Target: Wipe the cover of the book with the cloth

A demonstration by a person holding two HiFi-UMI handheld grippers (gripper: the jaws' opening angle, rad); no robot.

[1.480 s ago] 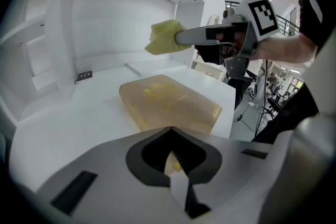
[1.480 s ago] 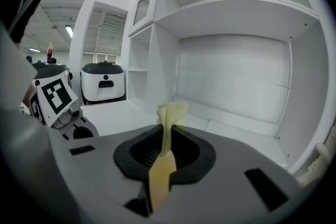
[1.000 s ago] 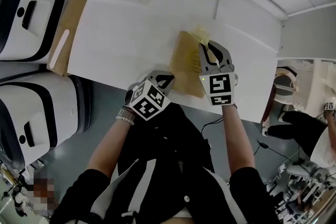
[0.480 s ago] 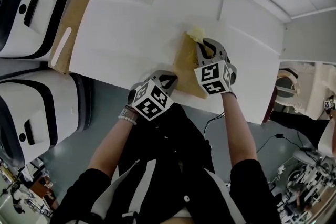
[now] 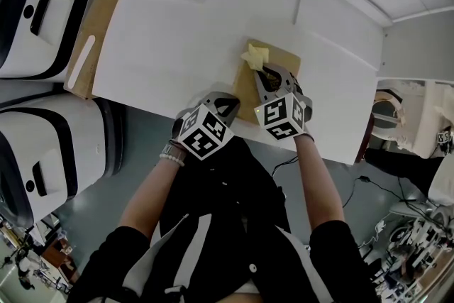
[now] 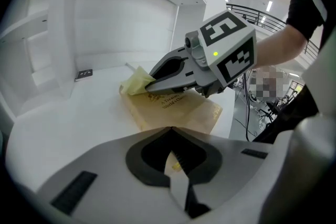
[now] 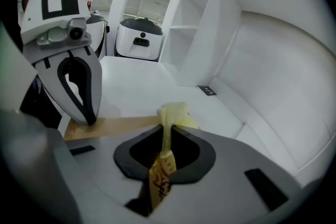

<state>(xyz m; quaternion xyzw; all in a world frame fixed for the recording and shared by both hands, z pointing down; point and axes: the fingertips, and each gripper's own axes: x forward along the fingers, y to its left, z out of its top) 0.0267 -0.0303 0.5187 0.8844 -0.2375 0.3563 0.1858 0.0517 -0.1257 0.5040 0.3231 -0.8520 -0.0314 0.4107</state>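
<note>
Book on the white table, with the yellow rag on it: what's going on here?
A person holds a two-jaw gripper in each hand. The right gripper is shut on a yellow cloth and presses it onto the tan book near the cover's far left corner. The left gripper, jaws together, rests its tip on the book's near edge, apparently pinning it to the table. Wiping looks under way.

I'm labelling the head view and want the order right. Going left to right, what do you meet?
white machine → wooden board → left gripper → right gripper
</note>
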